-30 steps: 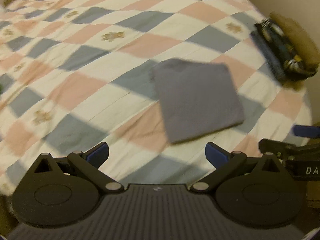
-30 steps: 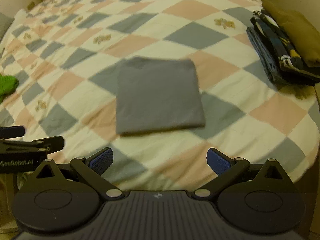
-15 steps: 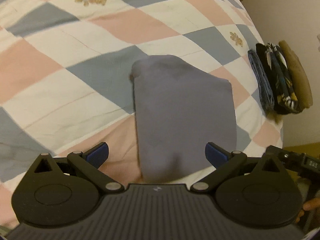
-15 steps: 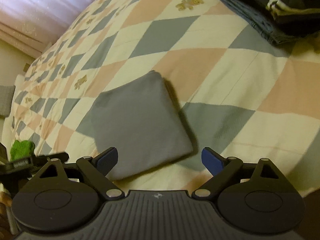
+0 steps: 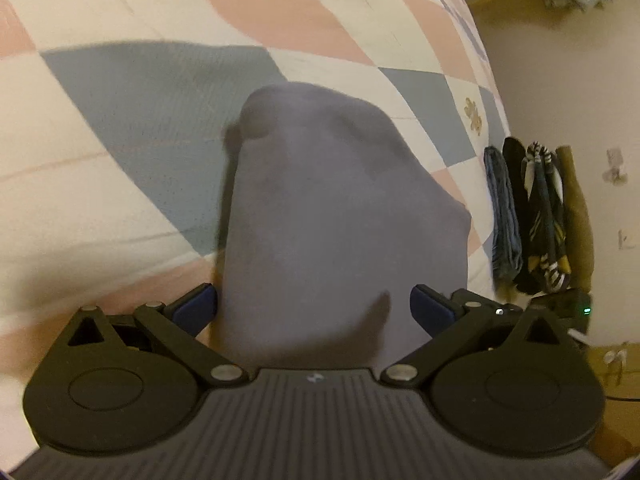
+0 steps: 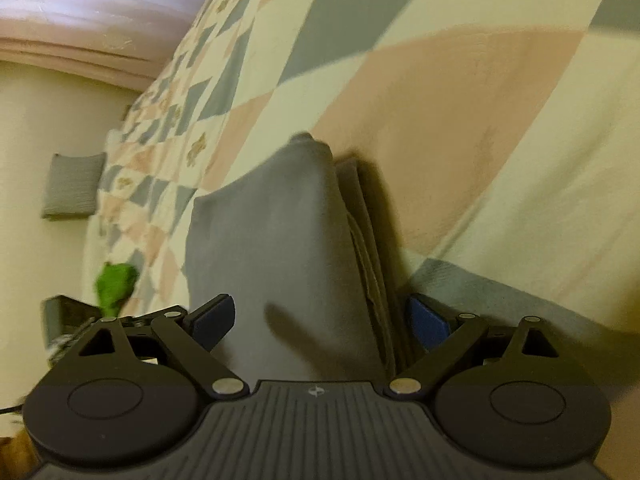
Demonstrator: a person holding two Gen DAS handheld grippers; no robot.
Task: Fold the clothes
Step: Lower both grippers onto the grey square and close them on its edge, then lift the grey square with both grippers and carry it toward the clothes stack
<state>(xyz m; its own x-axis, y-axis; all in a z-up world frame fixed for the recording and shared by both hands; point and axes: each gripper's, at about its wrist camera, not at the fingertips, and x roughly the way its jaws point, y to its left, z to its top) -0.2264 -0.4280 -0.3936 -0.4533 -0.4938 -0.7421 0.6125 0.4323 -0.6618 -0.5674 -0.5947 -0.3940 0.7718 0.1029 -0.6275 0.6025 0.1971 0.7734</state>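
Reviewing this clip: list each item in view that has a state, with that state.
grey garment: folded, flat on quilt
left hand-held gripper: open, straddling garment's near edge
right hand-held gripper: open, straddling garment's layered side
stacked clothes: folded, at the bed's edge

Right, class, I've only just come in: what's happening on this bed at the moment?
A person holding a gripper in each hand is working on a folded grey garment lying on a checked quilt. The left gripper and the right gripper are both open, each with its fingers set either side of the garment's near end; neither has closed on it. A stack of folded clothes sits at the bed's edge.
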